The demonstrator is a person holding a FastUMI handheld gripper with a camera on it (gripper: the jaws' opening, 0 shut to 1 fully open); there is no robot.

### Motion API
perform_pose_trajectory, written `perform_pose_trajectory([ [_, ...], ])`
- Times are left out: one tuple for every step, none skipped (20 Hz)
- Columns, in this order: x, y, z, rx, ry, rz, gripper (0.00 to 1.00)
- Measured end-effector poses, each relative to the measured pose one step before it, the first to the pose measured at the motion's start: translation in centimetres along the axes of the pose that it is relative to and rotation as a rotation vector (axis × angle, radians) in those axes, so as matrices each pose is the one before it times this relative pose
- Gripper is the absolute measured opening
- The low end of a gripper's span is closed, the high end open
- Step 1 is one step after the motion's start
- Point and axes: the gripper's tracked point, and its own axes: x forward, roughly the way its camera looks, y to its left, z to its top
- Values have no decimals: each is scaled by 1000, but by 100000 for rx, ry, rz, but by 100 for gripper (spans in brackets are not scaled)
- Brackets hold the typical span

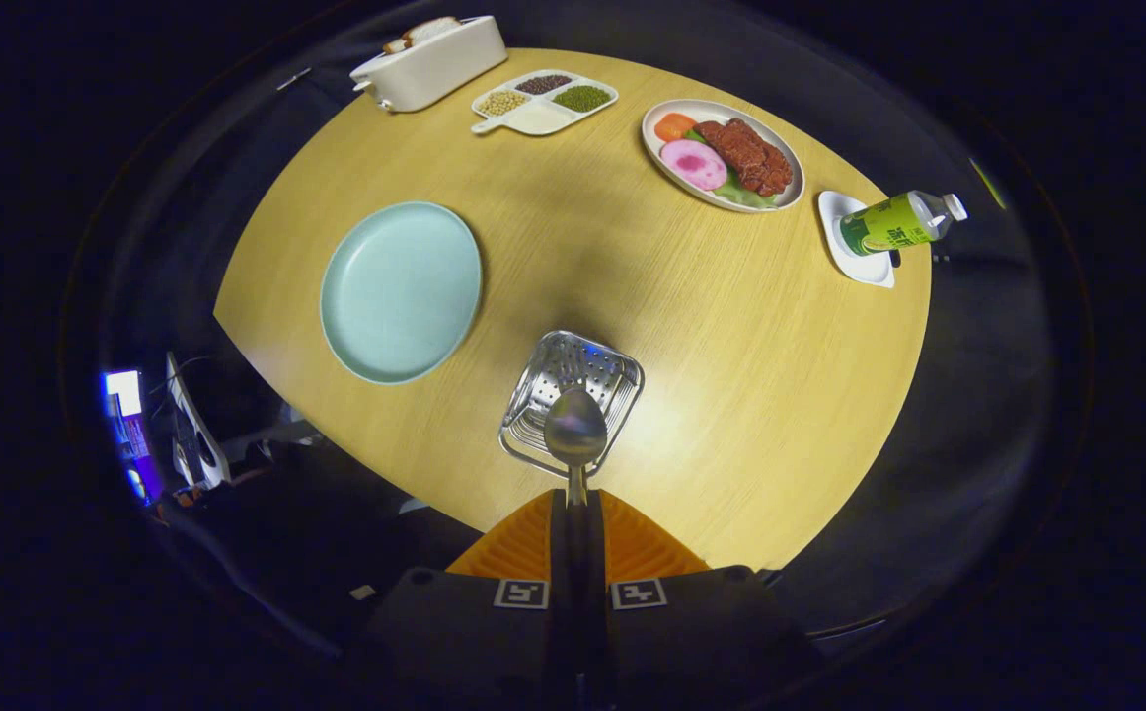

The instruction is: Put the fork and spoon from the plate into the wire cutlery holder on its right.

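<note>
One spoon (574, 427) clamped between the closed fingers of the gripper (575, 506), bowl pointing ahead and hanging right over the wire holder (573, 400). Plate (401, 291) sits to the holder's left, bare, no fork on it. Fork probably already in the holder, can't tell. Step looks like spoon drop-off. Next: lower over the opening, release, avoid clipping the rim.

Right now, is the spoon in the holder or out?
Out. The gripper is shut on the spoon, whose bowl hangs above the wire cutlery holder.
</note>
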Motion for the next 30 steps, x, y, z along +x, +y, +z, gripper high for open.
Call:
perform_pose_trajectory([
  [420,-70,222,-124,2101,-132,8],
  [642,-50,318,260,1919,73,8],
  [333,-4,370,85,1389,47,8],
  [367,48,455,-34,1384,-71,8],
  [1055,-182,-227,-67,913,-269,8],
  [278,-22,332,-349,1028,-243,8],
  [331,48,264,-148,811,-225,8],
  [233,-7,284,-95,560,-209,8],
  [222,20,334,282,307,-65,8],
  [220,10,209,518,357,206,8],
  [196,16,233,651,38,192,8],
  [168,-74,212,1079,19,-106,8],
  [-296,-214,523,1054,213,-147,8],
  [252,-120,45,543,207,-35,10],
  [69,-114,39,463,-154,135,11],
  [-120,-25,53,572,-394,340,12],
  [-34,-77,47,145,-1028,273,16],
  [-9,4,-27,329,-1431,689,16],
  [-350,50,163,313,-1618,337,24],
  [-314,-33,162,250,-2201,-75,31],
  [-237,-105,96,289,-2580,-116,39],
  [-408,102,111,674,-2974,423,46],
  [-439,257,265,1086,-3962,815,54],
  [-443,192,366,1008,-4666,893,61],
  [-589,-25,306,1326,-5169,-13,75],
  [-479,3,215,1950,-5185,-319,82],
  [-690,117,-11,2558,-5149,-638,95],
  [-706,61,-108,1551,-4916,-783,98],
  [-728,-10,112,1212,-5069,-733,97],
  [-764,-98,87,1200,-5288,-1456,97],
])
